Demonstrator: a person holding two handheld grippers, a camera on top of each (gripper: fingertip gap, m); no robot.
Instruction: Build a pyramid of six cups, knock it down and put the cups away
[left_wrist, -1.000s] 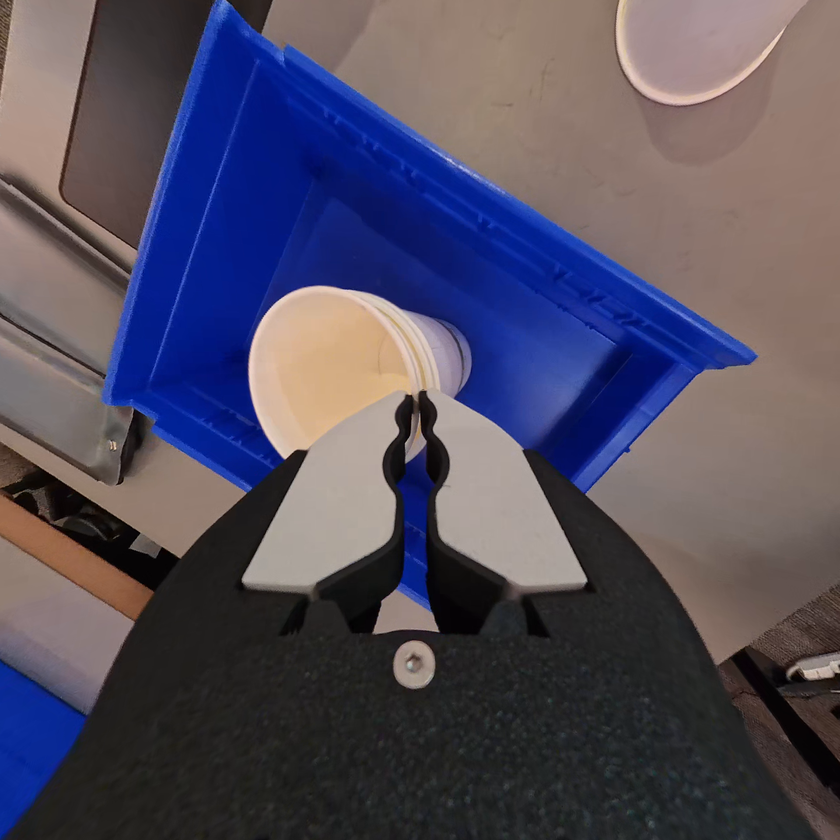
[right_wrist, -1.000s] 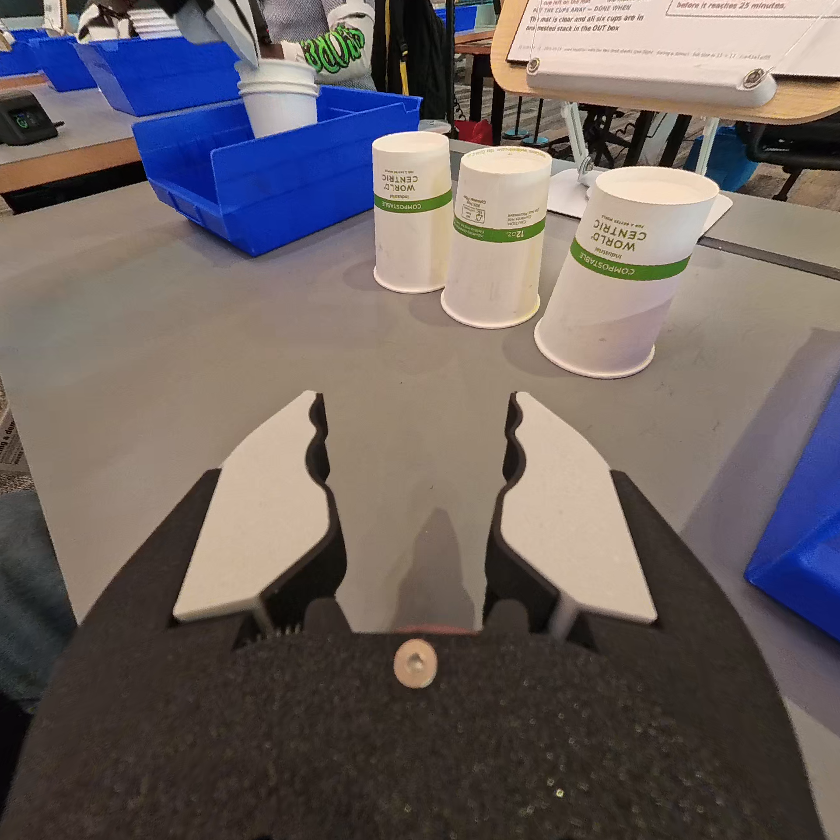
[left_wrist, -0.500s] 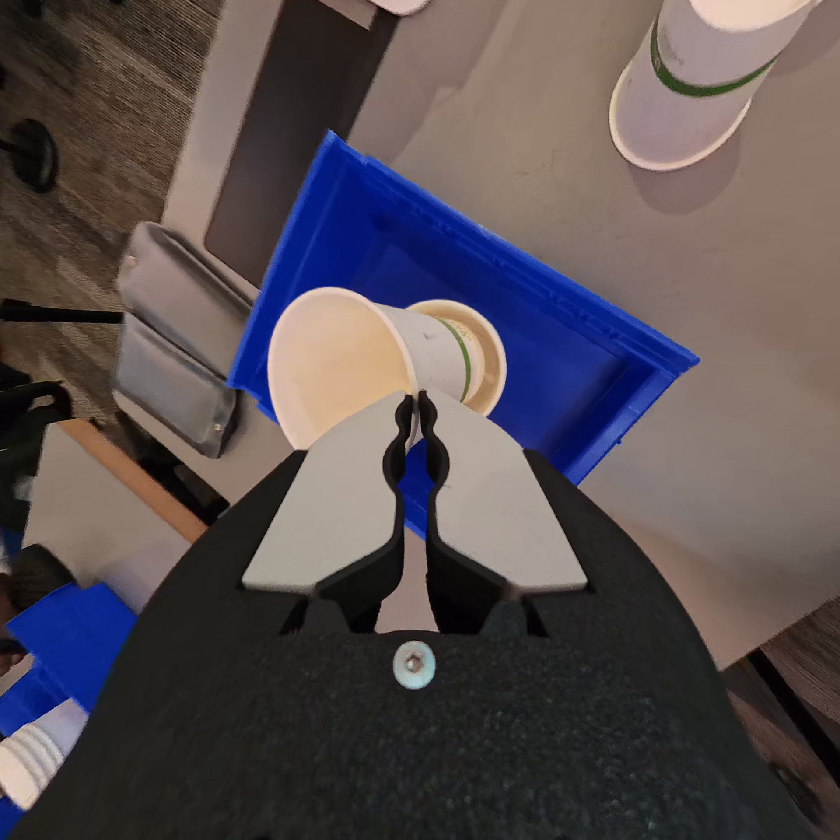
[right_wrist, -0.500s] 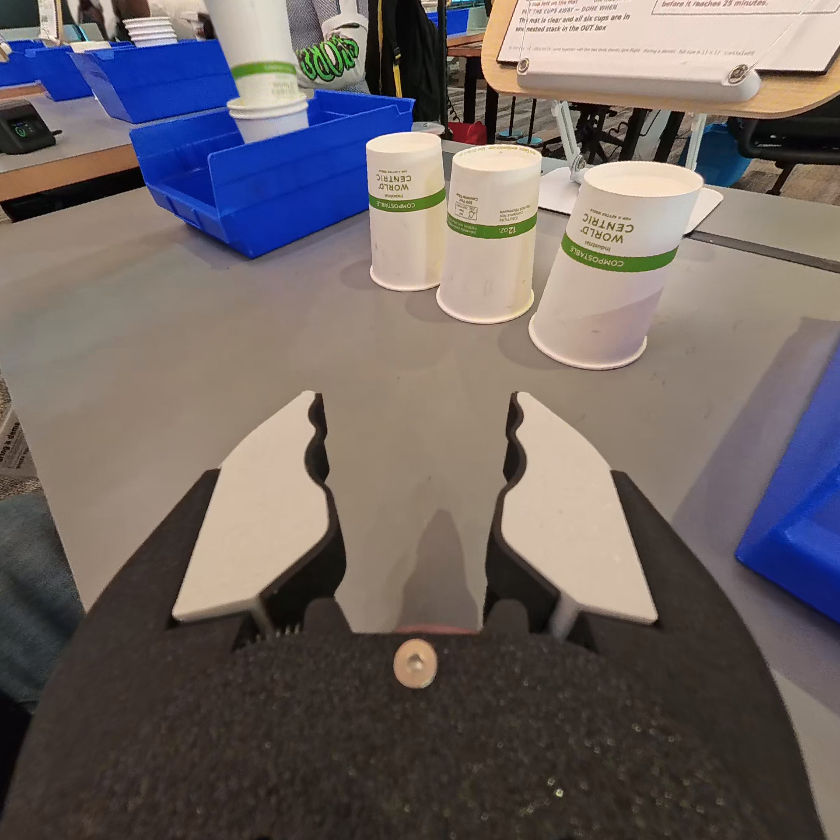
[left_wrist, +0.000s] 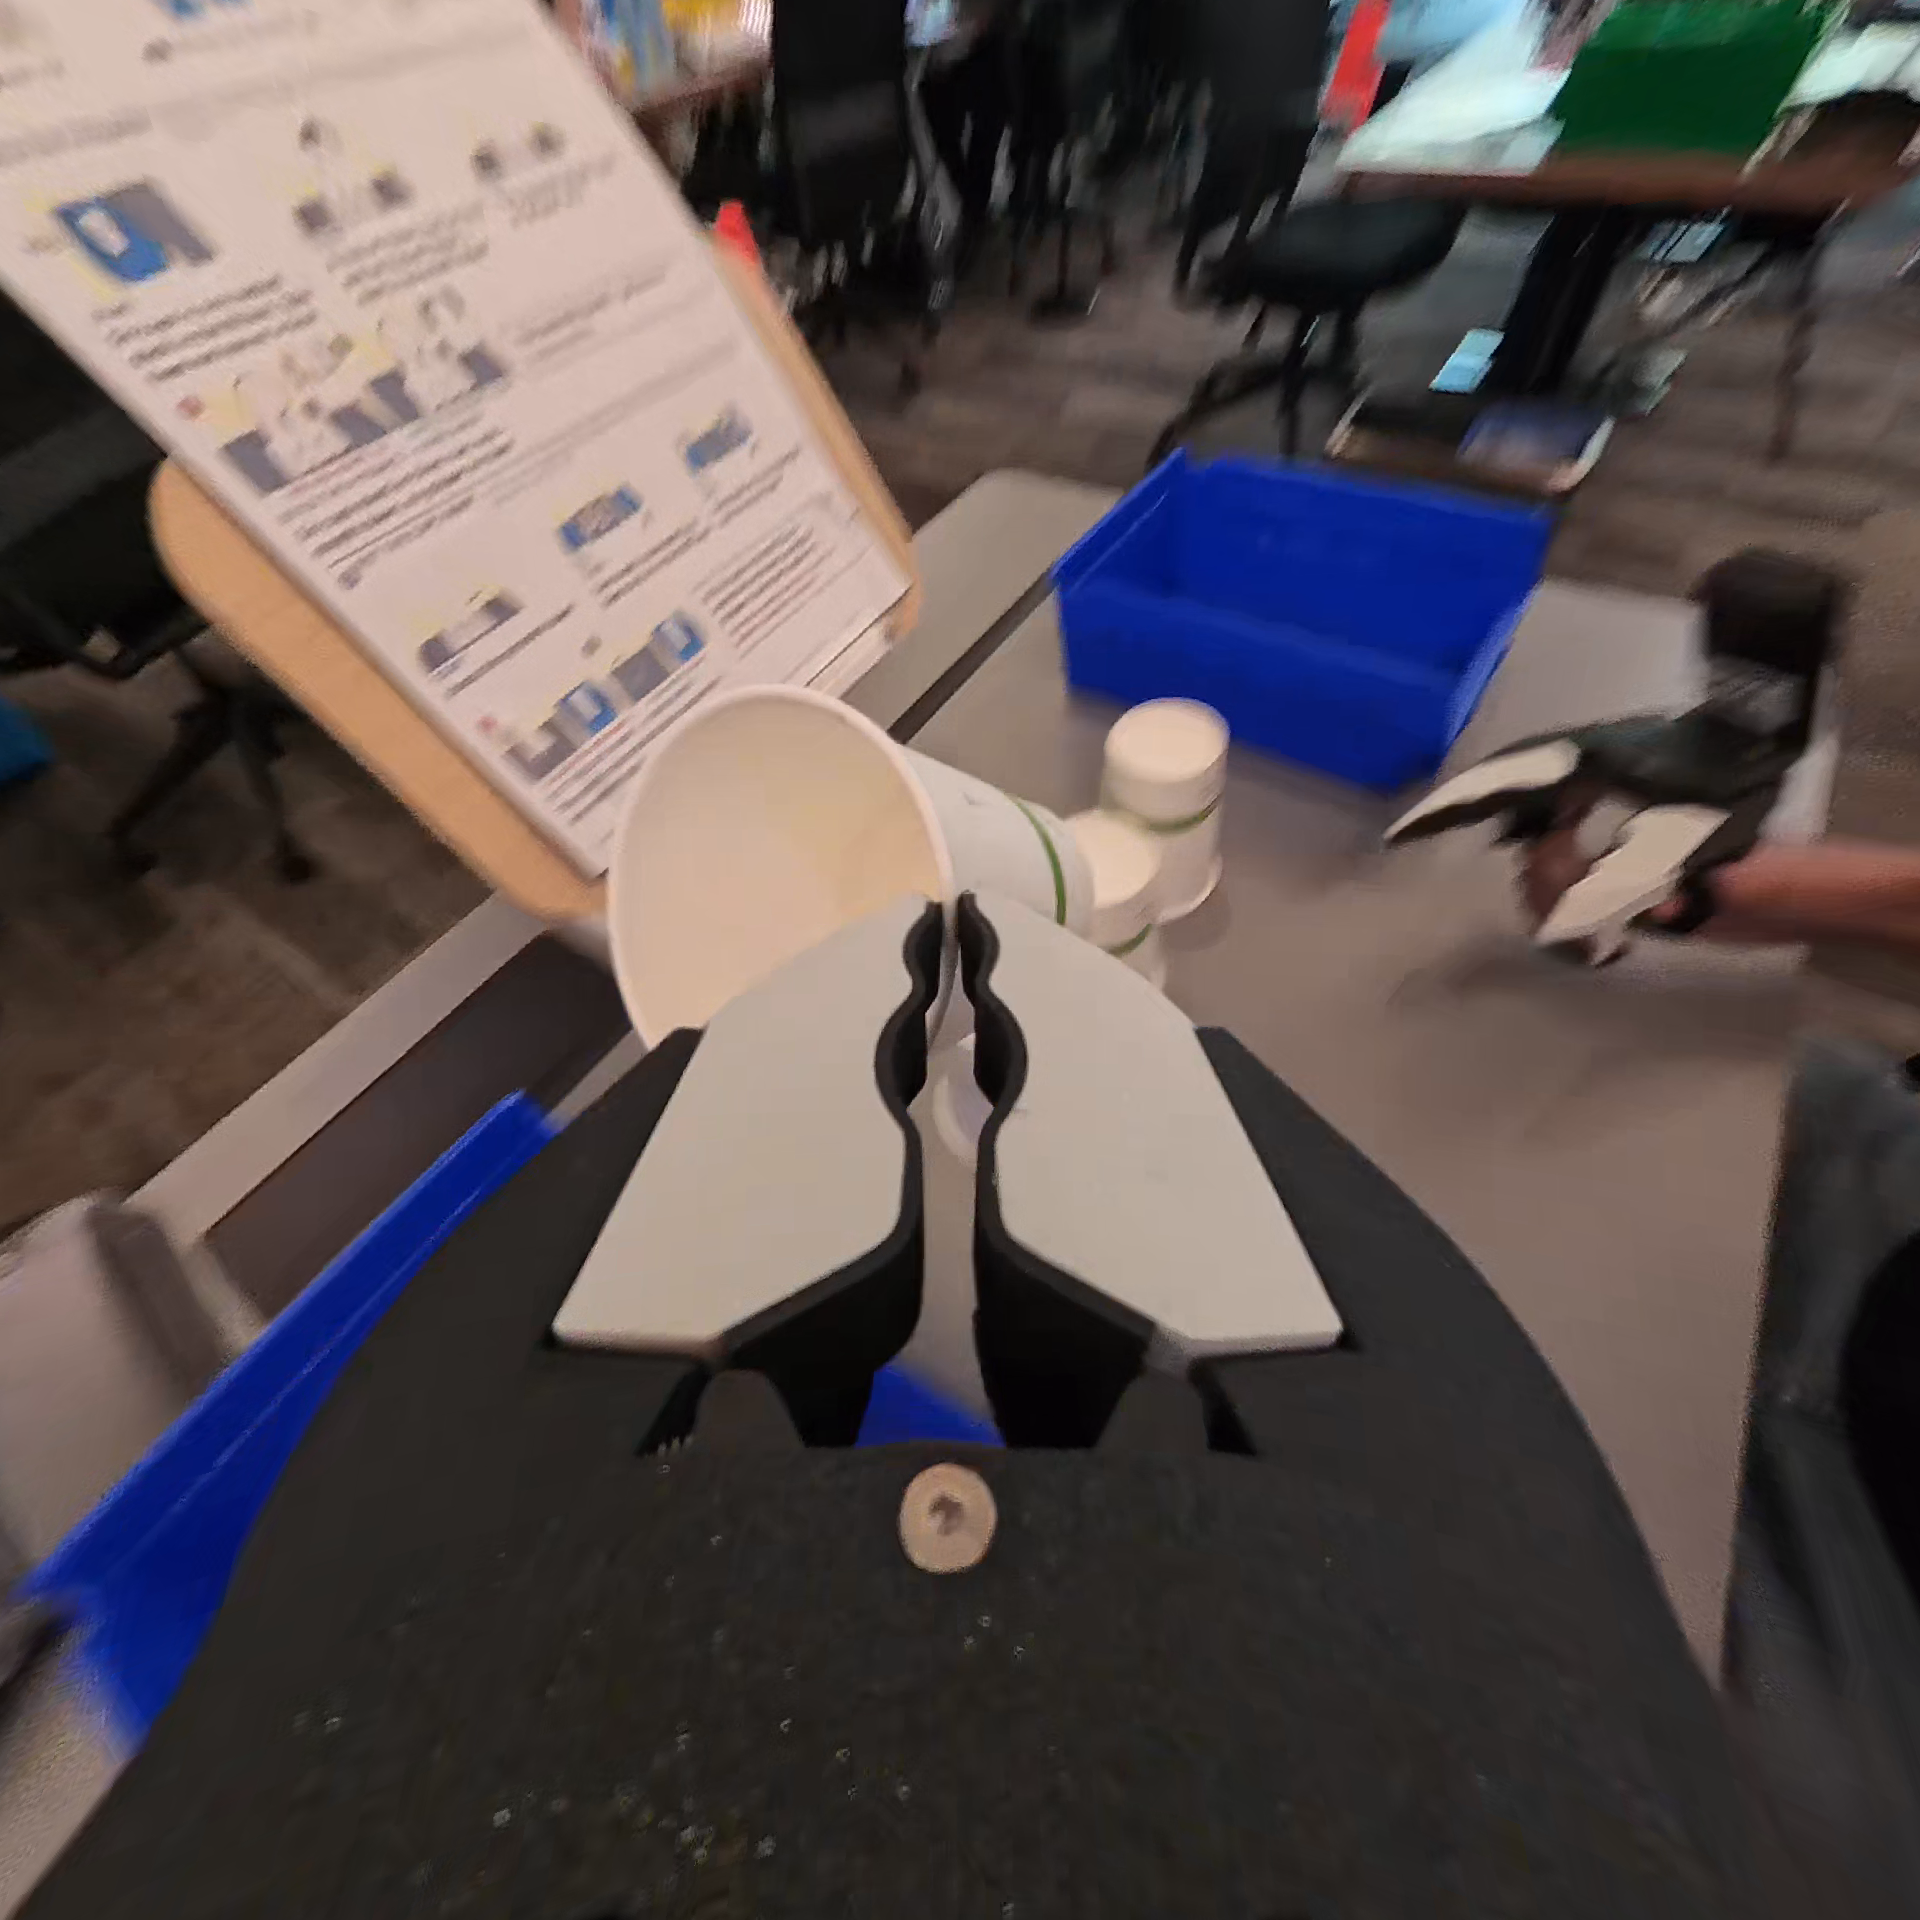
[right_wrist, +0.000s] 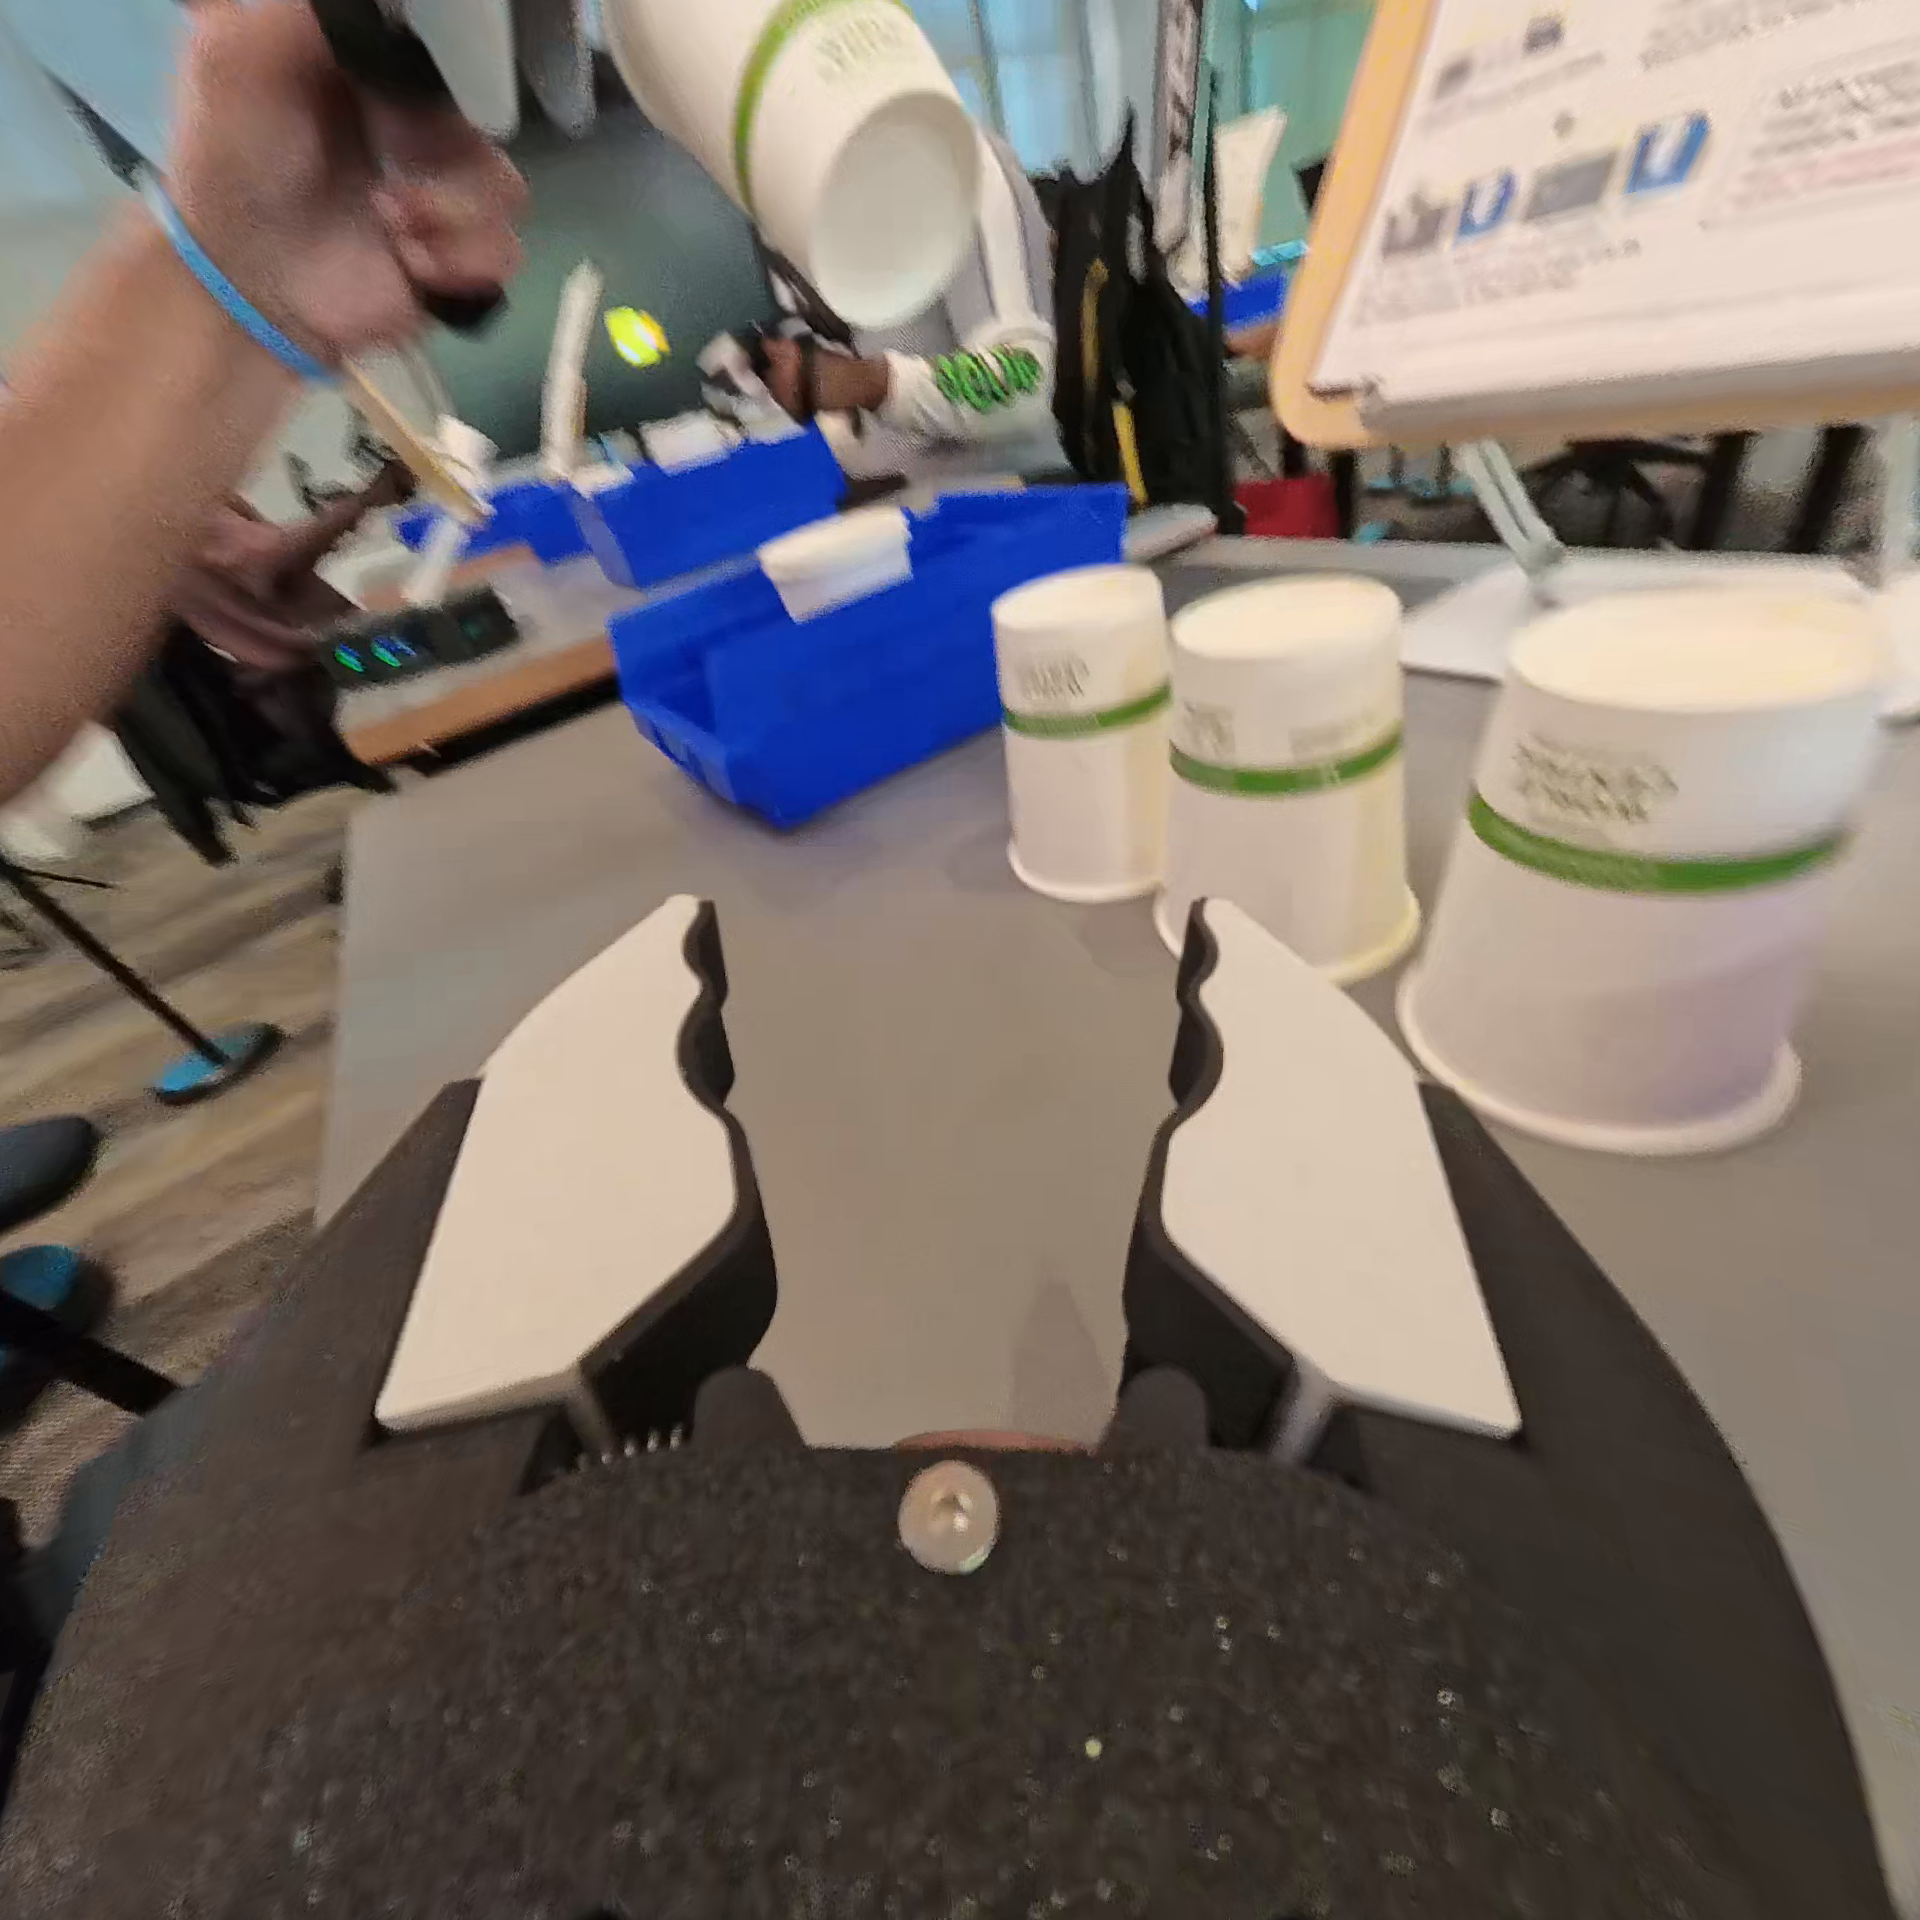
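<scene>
Left wrist view: cup (left_wrist: 790, 852) rim between left claw (left_wrist: 951, 914) tips.

White cups (right_wrist: 1086, 732) w/ green band; blue bin (right_wrist: 873, 665).

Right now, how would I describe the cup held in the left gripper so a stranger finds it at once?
Start at the grey table with three upside-down paper cups in a row. Look above the blue bin behind them: the held cup is in the air. Only this one is off the table, tilted, pinched at its rim by the left gripper.
</scene>
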